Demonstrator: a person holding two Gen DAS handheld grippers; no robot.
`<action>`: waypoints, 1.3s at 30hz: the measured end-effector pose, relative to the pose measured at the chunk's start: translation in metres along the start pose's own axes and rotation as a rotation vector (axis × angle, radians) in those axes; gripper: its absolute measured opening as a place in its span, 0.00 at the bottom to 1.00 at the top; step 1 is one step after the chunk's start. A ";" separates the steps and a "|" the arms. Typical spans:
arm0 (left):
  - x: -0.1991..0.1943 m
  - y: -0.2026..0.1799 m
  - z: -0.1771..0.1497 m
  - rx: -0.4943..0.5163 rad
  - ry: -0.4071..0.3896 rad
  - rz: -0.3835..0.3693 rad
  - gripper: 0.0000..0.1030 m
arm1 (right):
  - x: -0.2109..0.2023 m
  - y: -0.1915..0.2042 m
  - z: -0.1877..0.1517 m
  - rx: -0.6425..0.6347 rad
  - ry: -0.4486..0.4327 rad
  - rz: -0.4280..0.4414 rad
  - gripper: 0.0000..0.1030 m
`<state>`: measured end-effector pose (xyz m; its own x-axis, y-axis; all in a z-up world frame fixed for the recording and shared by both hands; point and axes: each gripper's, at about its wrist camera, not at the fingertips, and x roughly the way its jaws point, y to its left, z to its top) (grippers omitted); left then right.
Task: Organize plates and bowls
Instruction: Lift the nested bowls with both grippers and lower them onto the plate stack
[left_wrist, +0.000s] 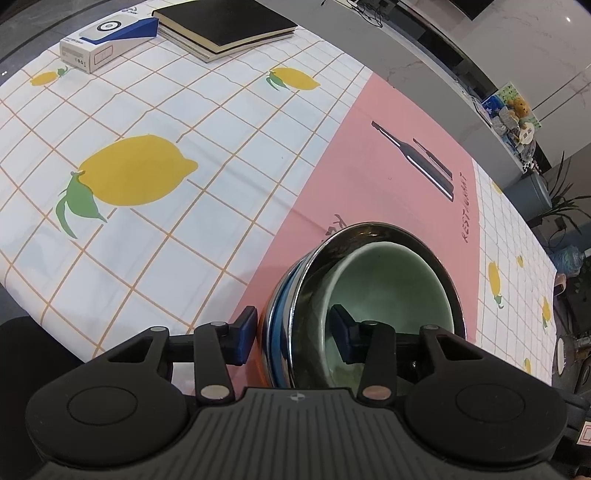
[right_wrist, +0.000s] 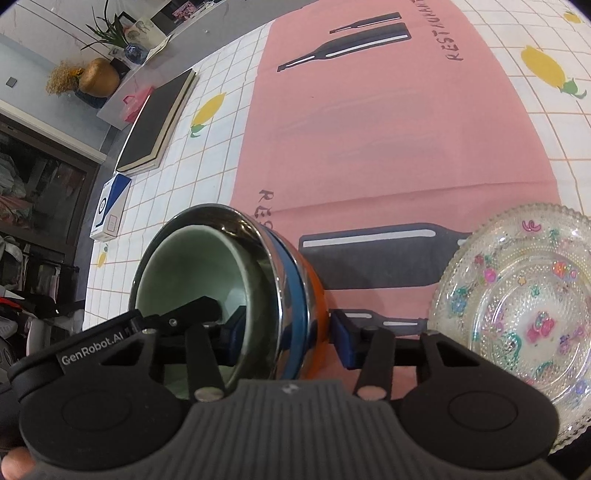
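The pink placemat (right_wrist: 388, 147) lies across the lemon-print tablecloth (left_wrist: 147, 110), and most of it is bare, so that is the open room for sliding or setting things down. On its near part sits the nested stack: a green bowl (left_wrist: 388, 280) inside a steel bowl (left_wrist: 314, 280), which sits in a blue bowl (right_wrist: 297, 291) and an orange bowl (right_wrist: 317, 295). Both claws straddle that stack's rim from opposite sides. The left gripper (left_wrist: 295, 332) has one pad outside the wall and one inside the green bowl, and the gap beside the outer pad suggests it is spread and not yet pinching. The right gripper (right_wrist: 284, 332) stands likewise, one finger inside, one outside the orange wall, apparently apart from it. The likely trouble is a lopsided squeeze: if one side bites only the slick steel rim, the inner bowls could shift, tip or separate from the lower ones on lifting. The glass plate (right_wrist: 517, 302) lies just beside the right claw's outer finger, so a swing that way could knock it. The books (left_wrist: 225, 26) and box (left_wrist: 96, 48) lie well apart, near the far edge
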<state>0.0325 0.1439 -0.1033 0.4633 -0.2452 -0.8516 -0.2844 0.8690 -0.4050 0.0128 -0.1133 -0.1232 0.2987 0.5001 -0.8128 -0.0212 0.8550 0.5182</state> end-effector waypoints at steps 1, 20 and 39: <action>0.000 -0.001 0.000 0.002 0.002 0.006 0.47 | 0.000 0.000 0.000 0.000 0.001 -0.001 0.46; -0.010 -0.008 -0.001 0.038 -0.022 0.012 0.41 | -0.006 -0.003 0.000 0.030 0.001 -0.004 0.41; -0.028 -0.078 -0.021 0.112 -0.003 -0.017 0.41 | -0.082 -0.042 -0.001 0.040 -0.064 0.002 0.41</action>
<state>0.0239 0.0738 -0.0550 0.4697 -0.2595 -0.8438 -0.1810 0.9072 -0.3798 -0.0117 -0.1900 -0.0788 0.3592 0.4907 -0.7938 0.0162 0.8472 0.5310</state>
